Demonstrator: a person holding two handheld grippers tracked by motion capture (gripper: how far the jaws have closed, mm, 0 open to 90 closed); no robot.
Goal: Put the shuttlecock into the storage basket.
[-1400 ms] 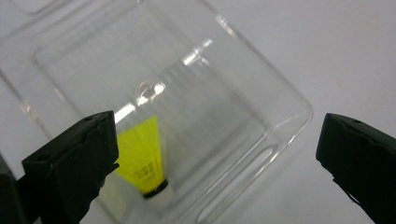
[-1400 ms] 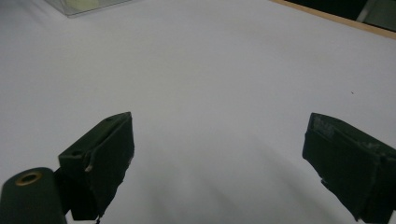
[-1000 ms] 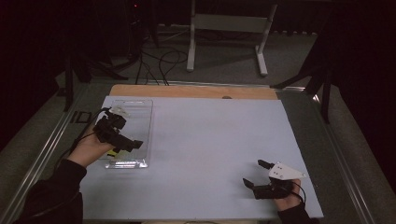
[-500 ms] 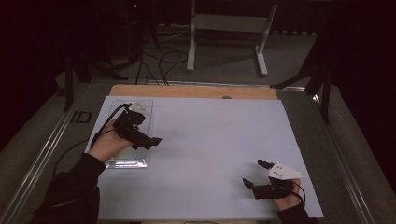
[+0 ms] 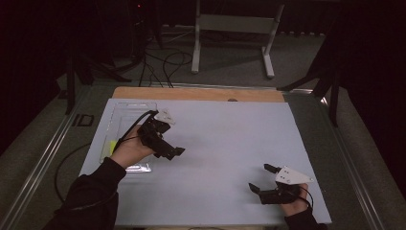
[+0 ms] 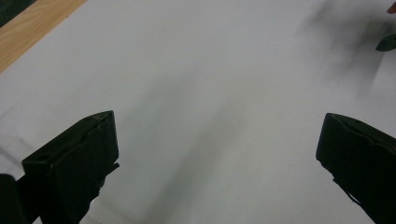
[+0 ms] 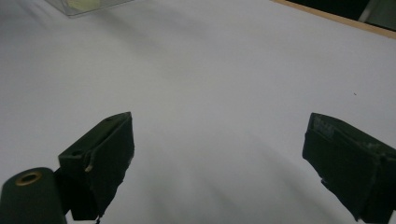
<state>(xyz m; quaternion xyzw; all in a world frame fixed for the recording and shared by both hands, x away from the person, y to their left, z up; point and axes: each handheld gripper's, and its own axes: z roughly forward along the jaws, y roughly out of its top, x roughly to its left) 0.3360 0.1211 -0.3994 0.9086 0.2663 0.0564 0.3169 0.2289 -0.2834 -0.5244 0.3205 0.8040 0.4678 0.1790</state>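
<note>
the clear plastic tray (image 5: 125,120) with a yellow piece inside lies at the table's left edge, long axis running away; the empty, wide-open left gripper (image 5: 168,149) is just right of it, the also wide-open right gripper (image 5: 260,178) well apart.

A clear plastic tray (image 5: 125,120) lies flat at the left edge of the pale table sheet, its long side running away from the person. Something small and yellow-green (image 5: 113,146) sits inside it near the near end; what it is cannot be told. In the right gripper view the tray's corner (image 7: 86,5) shows at the top left.
</note>
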